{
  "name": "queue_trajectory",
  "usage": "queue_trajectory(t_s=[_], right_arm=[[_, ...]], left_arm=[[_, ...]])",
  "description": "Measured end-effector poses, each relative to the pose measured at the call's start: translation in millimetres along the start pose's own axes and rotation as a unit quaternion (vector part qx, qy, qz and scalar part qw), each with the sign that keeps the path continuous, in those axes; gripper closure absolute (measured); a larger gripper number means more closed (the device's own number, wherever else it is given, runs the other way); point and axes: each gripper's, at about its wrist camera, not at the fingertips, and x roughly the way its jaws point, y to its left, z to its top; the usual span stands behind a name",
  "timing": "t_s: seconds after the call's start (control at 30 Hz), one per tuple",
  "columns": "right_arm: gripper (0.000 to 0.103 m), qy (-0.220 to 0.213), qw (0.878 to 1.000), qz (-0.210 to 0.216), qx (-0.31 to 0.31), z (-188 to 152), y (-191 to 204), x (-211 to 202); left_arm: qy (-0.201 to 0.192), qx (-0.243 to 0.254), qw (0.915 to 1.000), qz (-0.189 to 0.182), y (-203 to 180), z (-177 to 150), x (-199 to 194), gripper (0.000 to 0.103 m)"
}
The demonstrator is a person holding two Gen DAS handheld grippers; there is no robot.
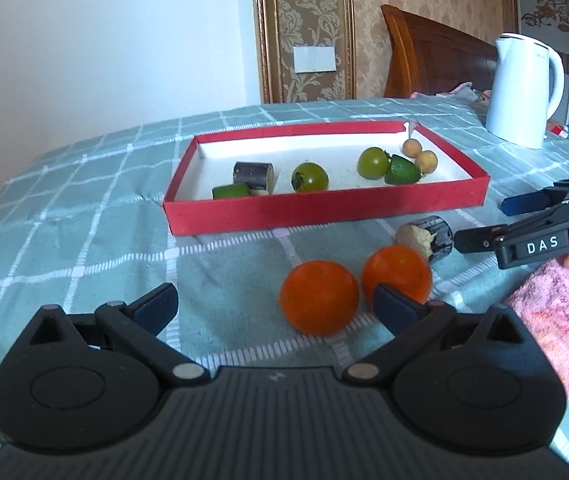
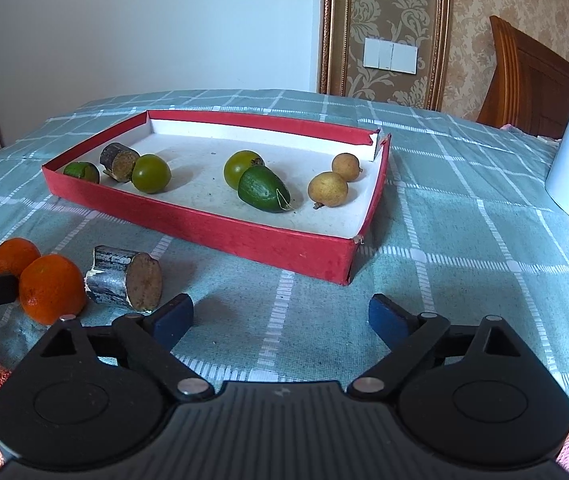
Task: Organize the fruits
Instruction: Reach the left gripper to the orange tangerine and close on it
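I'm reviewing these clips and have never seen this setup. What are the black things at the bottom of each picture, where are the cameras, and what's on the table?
No robot: a person holds a two-finger claw in each hand, with a fisheye camera on each looking along its fingers. The left claw and right claw are both open and hold nothing. The right claw also shows at the right edge of the left view.

On the teal checked tablecloth sits a shallow red cardboard tray with green and tan fruits and a dark cut stalk piece. Outside it lie two oranges and another dark cut stalk piece. A white electric kettle stands behind.
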Motion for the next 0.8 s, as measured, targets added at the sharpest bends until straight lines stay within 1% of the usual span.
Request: queue_trajectory(t_s=[0.03,0.07,0.1,0.2,0.33,0.4,0.43,0.47,0.5,0.53,0.57,0.67,0.8], right_arm=[[0.007,0.0,1.0,0.0,0.001,0,0,0],[0.007,0.0,1.0,0.0,0.001,0,0,1],[0.006,0.0,1.0,0.0,0.001,0,0,1],[0.006,0.001,1.0,-0.002,0.001,0,0,1],[0.005,0.001,1.0,-0.002,0.002,1,0,1],[0.005,0.001,1.0,-0.001,0.002,1,0,1],[0.005,0.002,1.0,-0.001,0.003,0,0,2],[0.005,0.002,1.0,-0.001,0.003,0,0,2],[0.005,0.002,1.0,-0.001,0.003,0,0,2],[0.005,0.002,1.0,-0.001,0.003,0,0,2],[0.005,0.001,1.0,-0.001,0.003,0,0,2],[0.004,0.002,1.0,-0.002,0.003,0,0,2],[0.004,0.003,1.0,-0.002,0.004,0,0,2]], left_arm=[[0.005,0.001,1.0,-0.006,2,-1,0,0.014],[0.012,0.004,0.9998,-0.015,4,-2,1,0.018],[0.015,0.004,0.9996,-0.022,5,-3,1,0.019],[0.011,0.005,0.9997,-0.021,1,-3,2,0.021],[0.002,0.027,0.9996,0.001,-11,2,6,0.023],[0.005,0.025,0.9997,0.002,-11,5,9,0.023],[0.007,0.02,0.9998,-0.004,-10,6,10,0.029],[0.008,0.015,0.9997,-0.016,-8,6,10,0.041],[0.01,0.011,0.9994,-0.03,-8,6,10,0.047],[0.011,0.009,0.999,-0.042,-8,7,9,0.059],[0.012,0.008,0.9987,-0.048,-8,7,8,0.063],[0.004,0.013,0.9992,-0.038,-13,5,8,0.063],[0.0,-0.005,0.9994,-0.033,-12,3,5,0.064]])
